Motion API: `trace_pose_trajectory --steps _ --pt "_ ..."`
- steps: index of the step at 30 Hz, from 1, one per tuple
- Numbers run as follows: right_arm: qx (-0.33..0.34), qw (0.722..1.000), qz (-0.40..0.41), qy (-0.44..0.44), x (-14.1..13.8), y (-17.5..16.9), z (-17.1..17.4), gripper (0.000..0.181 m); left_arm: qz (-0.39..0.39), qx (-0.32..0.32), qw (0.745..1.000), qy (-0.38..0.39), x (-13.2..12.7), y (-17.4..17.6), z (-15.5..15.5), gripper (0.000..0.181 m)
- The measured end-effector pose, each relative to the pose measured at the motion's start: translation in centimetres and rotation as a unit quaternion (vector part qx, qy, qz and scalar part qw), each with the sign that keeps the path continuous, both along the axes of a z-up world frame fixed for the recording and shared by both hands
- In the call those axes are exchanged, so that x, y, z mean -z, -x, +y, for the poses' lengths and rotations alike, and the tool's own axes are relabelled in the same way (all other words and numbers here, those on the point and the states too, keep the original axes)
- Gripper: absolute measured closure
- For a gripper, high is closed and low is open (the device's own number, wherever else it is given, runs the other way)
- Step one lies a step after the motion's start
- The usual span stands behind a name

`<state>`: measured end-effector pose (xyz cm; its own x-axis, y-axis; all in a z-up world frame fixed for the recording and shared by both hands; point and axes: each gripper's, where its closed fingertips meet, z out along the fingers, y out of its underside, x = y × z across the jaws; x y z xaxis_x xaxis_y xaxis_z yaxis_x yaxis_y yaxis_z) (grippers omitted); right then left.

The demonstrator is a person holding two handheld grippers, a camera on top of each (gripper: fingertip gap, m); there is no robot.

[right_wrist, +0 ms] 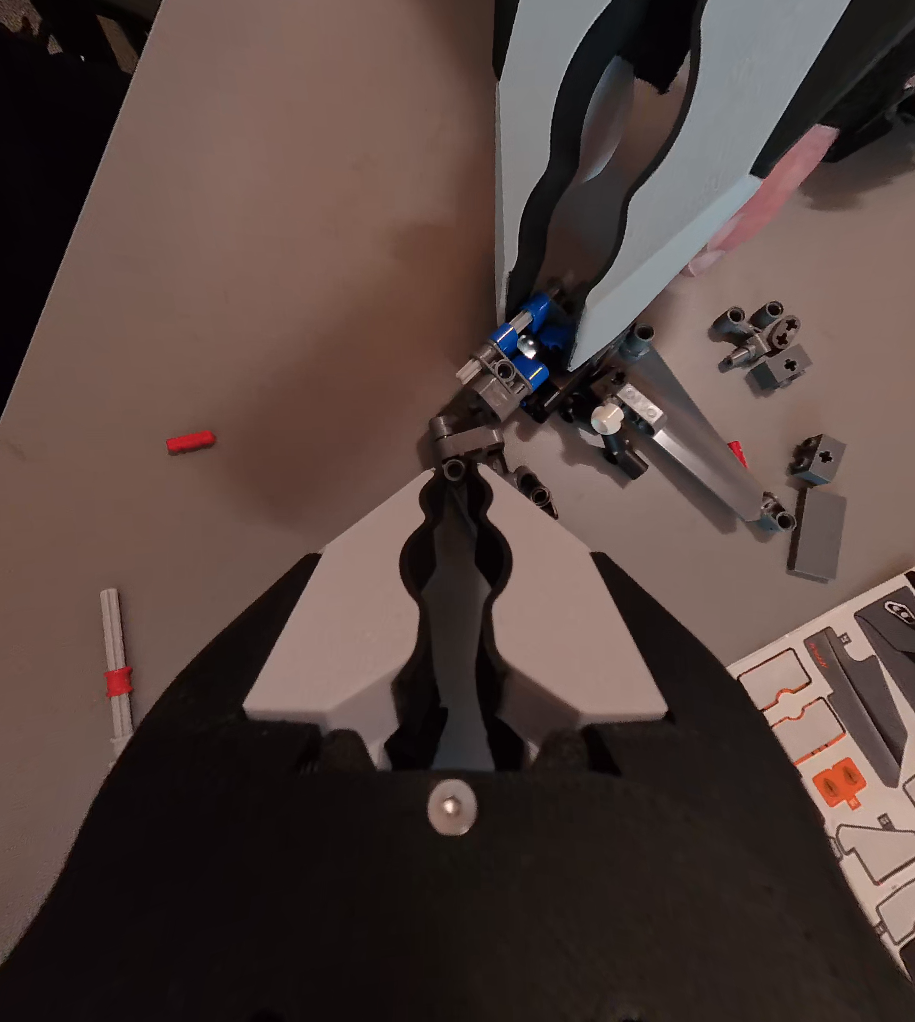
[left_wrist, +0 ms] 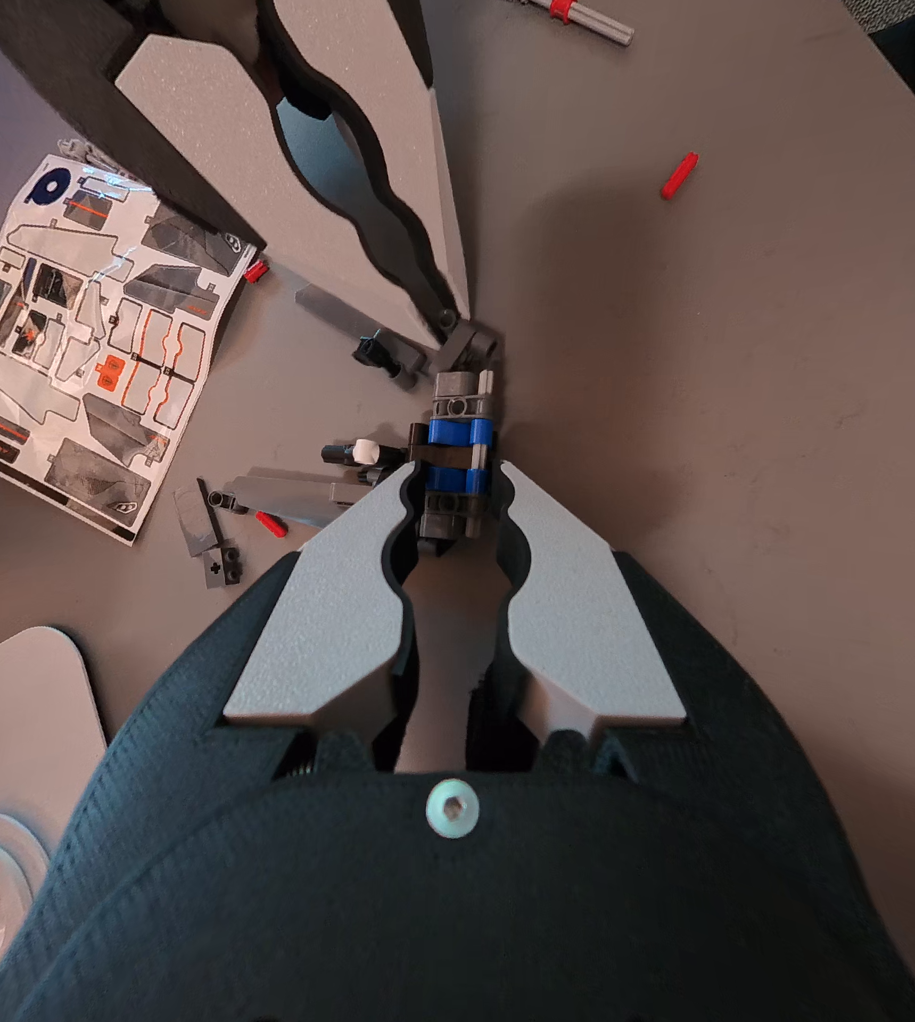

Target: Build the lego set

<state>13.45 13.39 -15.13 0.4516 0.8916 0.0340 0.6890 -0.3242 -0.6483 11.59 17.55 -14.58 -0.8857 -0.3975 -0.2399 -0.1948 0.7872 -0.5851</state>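
Observation:
A small lego assembly (left_wrist: 460, 431) of blue, grey and black technic parts sits between my two grippers; it also shows in the right wrist view (right_wrist: 516, 365). My left gripper (left_wrist: 458, 470) is shut on its near end, one finger on each side, low over the table. My right gripper (right_wrist: 458, 473) is shut on a dark grey pin (right_wrist: 452, 470). The pin meets the dark grey link (right_wrist: 466, 439) at the assembly's other end. In the left wrist view the right gripper (left_wrist: 455, 323) comes in from the upper left.
A sticker sheet (left_wrist: 84, 343) lies left of the assembly. Loose parts lie around: a long grey panel (right_wrist: 709, 442), a white knob (right_wrist: 607, 418), grey connectors (right_wrist: 759, 337), a grey tile (right_wrist: 817, 536), a red pin (left_wrist: 679, 176), and a grey axle with a red bush (right_wrist: 116, 663). One gripper's finger ends stand about 5 centimetres off the other's.

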Motion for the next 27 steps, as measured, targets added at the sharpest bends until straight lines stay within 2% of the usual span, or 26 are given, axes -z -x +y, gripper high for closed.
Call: trace_pose_trajectory --steps 27 --pt "0.016 1.0 0.009 0.018 -0.02 0.14 0.01 0.176 -0.008 0.007 1.0 -0.023 0.03 0.13 0.01 0.16"
